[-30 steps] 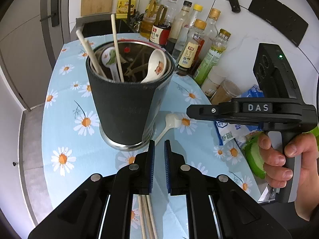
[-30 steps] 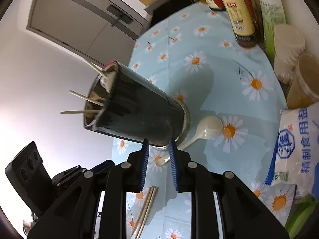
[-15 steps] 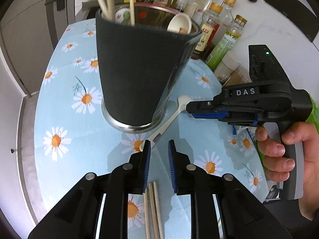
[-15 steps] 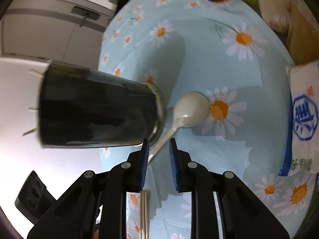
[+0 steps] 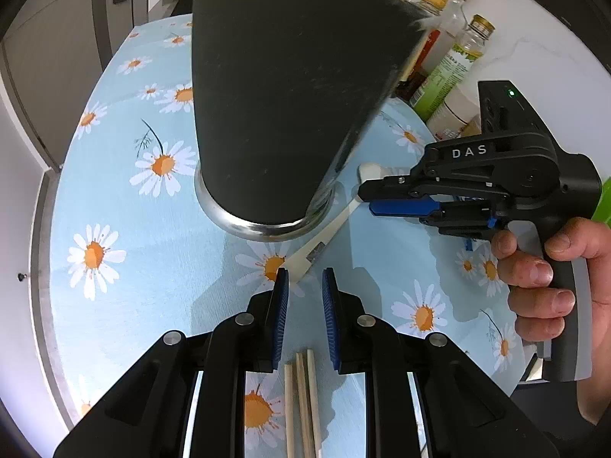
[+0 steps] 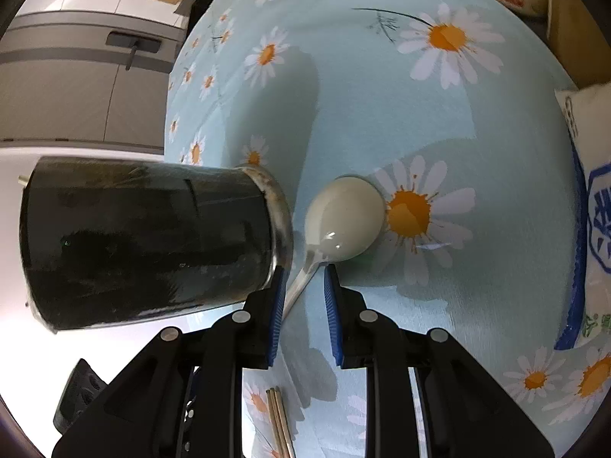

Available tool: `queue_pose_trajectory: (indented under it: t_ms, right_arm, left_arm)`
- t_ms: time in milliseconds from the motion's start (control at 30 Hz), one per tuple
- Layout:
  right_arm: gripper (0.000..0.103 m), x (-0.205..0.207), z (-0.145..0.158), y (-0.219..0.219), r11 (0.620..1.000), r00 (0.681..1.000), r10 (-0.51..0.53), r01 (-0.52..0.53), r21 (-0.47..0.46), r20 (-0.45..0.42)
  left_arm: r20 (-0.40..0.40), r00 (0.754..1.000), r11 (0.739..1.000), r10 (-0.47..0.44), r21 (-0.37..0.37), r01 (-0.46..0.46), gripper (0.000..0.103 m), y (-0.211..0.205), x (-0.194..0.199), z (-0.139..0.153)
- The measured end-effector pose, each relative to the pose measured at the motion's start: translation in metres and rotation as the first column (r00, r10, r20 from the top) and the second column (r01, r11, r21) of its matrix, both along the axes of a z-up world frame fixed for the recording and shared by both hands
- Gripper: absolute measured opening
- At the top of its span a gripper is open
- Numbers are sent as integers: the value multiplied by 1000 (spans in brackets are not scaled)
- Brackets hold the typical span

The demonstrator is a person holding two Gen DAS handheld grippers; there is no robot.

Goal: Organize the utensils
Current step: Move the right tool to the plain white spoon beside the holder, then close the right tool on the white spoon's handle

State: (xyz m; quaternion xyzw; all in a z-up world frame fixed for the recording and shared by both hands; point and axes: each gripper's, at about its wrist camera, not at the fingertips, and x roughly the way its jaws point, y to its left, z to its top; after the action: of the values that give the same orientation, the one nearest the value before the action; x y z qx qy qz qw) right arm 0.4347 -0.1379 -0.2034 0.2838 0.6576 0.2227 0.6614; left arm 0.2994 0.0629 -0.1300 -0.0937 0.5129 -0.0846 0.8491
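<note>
A white ceramic spoon [image 6: 345, 217] lies on the daisy tablecloth [image 6: 382, 87] beside the black utensil holder [image 6: 145, 240]. My right gripper [image 6: 303, 290] is open, its fingers either side of the spoon's handle near the bowl. In the left wrist view the spoon's handle [image 5: 324, 236] runs from the holder's [image 5: 282, 87] base toward my left gripper [image 5: 303, 286], which is open with the handle's end just ahead of its left finger. The right gripper [image 5: 366, 194] reaches in from the right over the spoon's bowl. Wooden chopsticks [image 5: 303, 393] lie under my left gripper.
Sauce and oil bottles [image 5: 454, 49] stand behind the holder by the wall. A salt bag [image 6: 595, 229] lies at the right edge of the table. A grey door [image 6: 88, 76] is beyond the table's far left side.
Both grippers have moved lower and closer to the spoon. The holder's rim has left the top of the left view. The right fingers now straddle the spoon's handle.
</note>
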Motion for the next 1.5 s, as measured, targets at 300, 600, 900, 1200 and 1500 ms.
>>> queue_pose_trajectory:
  t_ms: [300, 600, 900, 1200, 1500]
  right_arm:
    - [22, 8, -8, 1, 998, 999, -29, 30, 61, -18]
    - [22, 14, -12, 1, 992, 999, -42, 42, 115, -5]
    - [9, 19, -13, 9, 995, 999, -33, 29, 96, 33]
    - [8, 17, -14, 8, 994, 998, -23, 17, 110, 54]
    - [8, 12, -13, 0, 993, 998, -19, 12, 114, 58]
  left_arm:
    - [-25, 1000, 1000, 8, -3, -8, 20, 1, 8, -15]
    - [-27, 999, 999, -25, 35, 26, 20, -9, 14, -22]
    - [-37, 998, 996, -58, 63, 60, 20, -21, 13, -25]
    - [-60, 995, 994, -79, 75, 83, 20, -27, 21, -32]
    - [-53, 994, 992, -92, 78, 96, 20, -29, 22, -27]
